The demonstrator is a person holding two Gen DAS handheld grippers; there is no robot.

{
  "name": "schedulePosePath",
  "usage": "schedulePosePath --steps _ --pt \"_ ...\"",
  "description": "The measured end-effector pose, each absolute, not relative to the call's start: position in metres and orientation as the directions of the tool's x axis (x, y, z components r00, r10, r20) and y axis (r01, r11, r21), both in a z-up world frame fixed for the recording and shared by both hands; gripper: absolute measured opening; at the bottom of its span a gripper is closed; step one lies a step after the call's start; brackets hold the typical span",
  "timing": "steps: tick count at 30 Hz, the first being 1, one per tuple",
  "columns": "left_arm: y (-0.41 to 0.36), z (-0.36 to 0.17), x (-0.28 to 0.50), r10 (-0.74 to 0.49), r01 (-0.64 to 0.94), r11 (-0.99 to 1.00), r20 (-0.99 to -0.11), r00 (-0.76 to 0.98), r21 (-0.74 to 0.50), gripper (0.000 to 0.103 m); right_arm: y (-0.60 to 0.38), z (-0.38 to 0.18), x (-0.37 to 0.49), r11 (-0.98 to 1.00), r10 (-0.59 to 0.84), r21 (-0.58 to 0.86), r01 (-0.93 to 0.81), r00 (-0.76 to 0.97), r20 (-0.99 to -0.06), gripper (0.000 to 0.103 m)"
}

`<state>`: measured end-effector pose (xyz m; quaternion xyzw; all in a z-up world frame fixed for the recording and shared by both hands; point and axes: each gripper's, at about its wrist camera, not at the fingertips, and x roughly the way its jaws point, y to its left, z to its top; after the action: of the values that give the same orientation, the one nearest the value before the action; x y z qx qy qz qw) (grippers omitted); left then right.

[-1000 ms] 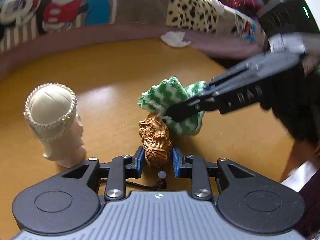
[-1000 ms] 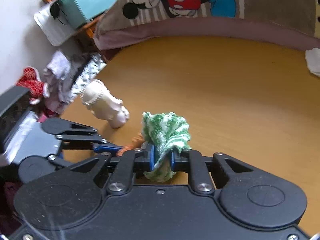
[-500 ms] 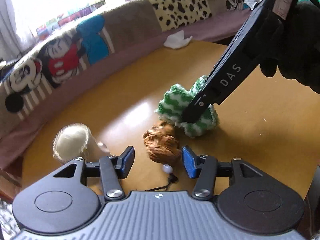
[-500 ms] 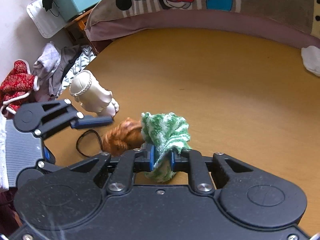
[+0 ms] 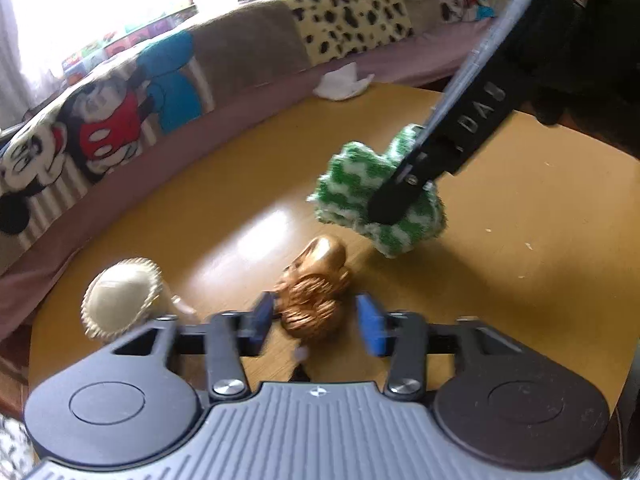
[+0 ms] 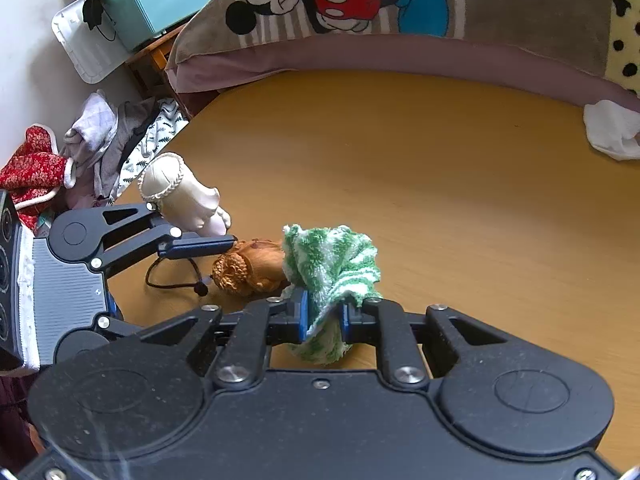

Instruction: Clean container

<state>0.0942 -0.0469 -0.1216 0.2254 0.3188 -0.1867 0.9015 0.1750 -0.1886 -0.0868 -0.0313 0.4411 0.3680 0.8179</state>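
A brown carved wooden figure (image 5: 314, 292) with a black cord lies on its side on the yellow table (image 5: 520, 260). My left gripper (image 5: 316, 322) straddles it. Its jaws are closing, and the right pad still stands off the wood. My right gripper (image 6: 323, 314) is shut on a bunched green-and-white cloth (image 6: 332, 256), held just beside the figure (image 6: 248, 266). In the left wrist view that cloth (image 5: 352, 184) hangs a little beyond the figure, pinched by the right gripper (image 5: 390, 206). A cream container (image 5: 120, 298) with a braided rim stands at the left.
A crumpled white tissue (image 5: 342, 82) lies at the table's far edge. A cartoon-print blanket (image 6: 360, 0) borders the table behind. Off the table's left edge are a clothes pile (image 6: 92, 148) and a teal box (image 6: 160, 4). The figure's cord (image 6: 168, 280) loops on the table.
My left gripper let go of the carved figure, which now lies on the table, opened wide, rolled, and has partly closed again. The right gripper with the cloth has stayed put.
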Motion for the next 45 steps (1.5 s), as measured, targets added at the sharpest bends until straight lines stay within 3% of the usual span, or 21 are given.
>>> schedulePosePath --steps 6,8,10,14,17,24,30,33,40,45 --pt "-0.060 -0.123 0.082 -0.257 0.553 0.781 -0.658 0.708 0.291 0.035 -0.196 -0.081 0.175 0.727 0.558 0.243 -0.643 0.346 -0.754 0.014" --pt "-0.058 -0.124 0.083 -0.254 0.538 0.799 -0.660 0.707 0.269 0.042 -0.197 -0.081 0.175 0.726 0.553 0.234 -0.647 0.347 -0.758 0.014" --pt "-0.051 -0.124 0.088 -0.262 0.510 0.835 -0.667 0.698 0.206 0.048 -0.196 -0.081 0.174 0.721 0.556 0.236 -0.651 0.341 -0.758 0.014" --pt "-0.038 -0.126 0.093 -0.311 0.501 0.859 -0.671 0.673 0.104 0.049 -0.194 -0.081 0.173 0.715 0.556 0.231 -0.660 0.336 -0.760 0.014" --pt "-0.042 -0.126 0.087 -0.319 0.526 0.839 -0.654 0.686 0.142 0.035 -0.192 -0.080 0.174 0.711 0.557 0.230 -0.665 0.332 -0.762 0.014" --pt "-0.056 -0.115 0.078 -0.331 0.572 0.790 -0.631 0.702 0.221 0.034 -0.189 -0.075 0.170 0.692 0.559 0.210 -0.691 0.327 -0.762 0.014" --pt "-0.065 -0.118 0.075 -0.298 0.587 0.754 -0.643 0.705 0.294 0.034 -0.180 -0.068 0.155 0.581 0.639 0.283 -0.763 0.212 -0.740 0.014" --pt "-0.064 -0.116 0.076 -0.295 0.585 0.755 -0.643 0.707 0.296 0.034 -0.175 -0.064 0.146 0.513 0.682 0.321 -0.796 0.150 -0.716 0.014" --pt "-0.064 -0.114 0.078 -0.297 0.582 0.759 -0.640 0.709 0.292 0.034 -0.186 -0.069 0.156 0.634 0.578 0.224 -0.741 0.261 -0.773 0.014" --pt "-0.066 -0.113 0.079 -0.301 0.585 0.759 -0.642 0.705 0.286 0.034 -0.174 -0.062 0.138 0.507 0.662 0.259 -0.822 0.179 -0.727 0.014"
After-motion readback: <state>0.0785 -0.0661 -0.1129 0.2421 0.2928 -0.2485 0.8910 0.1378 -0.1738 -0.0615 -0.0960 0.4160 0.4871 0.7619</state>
